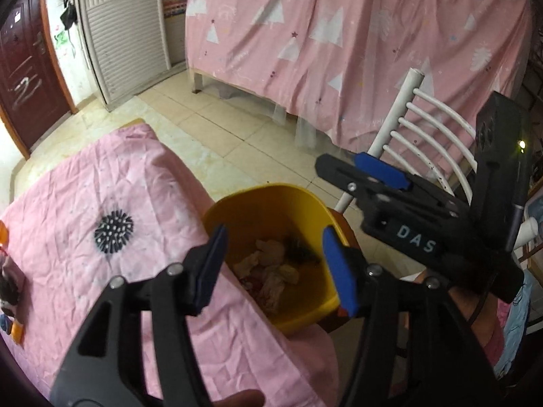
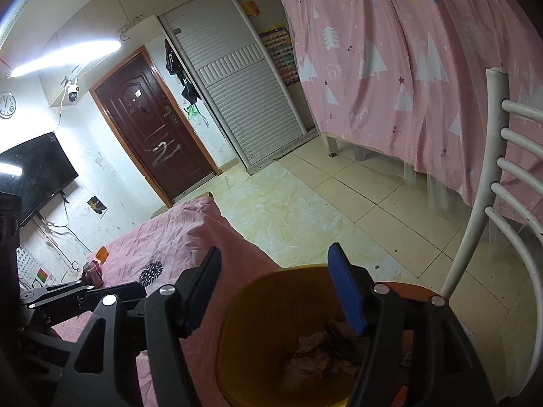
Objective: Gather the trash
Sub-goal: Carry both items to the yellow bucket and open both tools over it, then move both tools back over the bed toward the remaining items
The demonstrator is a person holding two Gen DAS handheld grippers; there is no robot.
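Note:
A yellow bin (image 1: 258,191) stands on a round brown chair seat beside the pink-covered table (image 1: 85,186). Crumpled paper and wrappers (image 1: 268,271) lie at its bottom. My left gripper (image 1: 276,268) hangs open over the bin's mouth with nothing between its blue pads. My right gripper (image 1: 353,169) shows above the bin's far rim. In the right wrist view the right gripper (image 2: 275,281) is open and empty over the bin (image 2: 244,305), with the trash (image 2: 322,349) below it. A dark crumpled item (image 2: 93,271) and an orange piece (image 2: 101,253) lie on the table's far end.
A black spiky ball (image 1: 113,232) rests on the table. A white slatted chair back (image 1: 424,125) rises behind the bin. Pink tree-print fabric (image 1: 339,34) hangs beyond the tiled floor (image 1: 237,125). A dark door (image 2: 152,125), a louvred wardrobe (image 2: 237,84) and a television (image 2: 34,166) line the walls.

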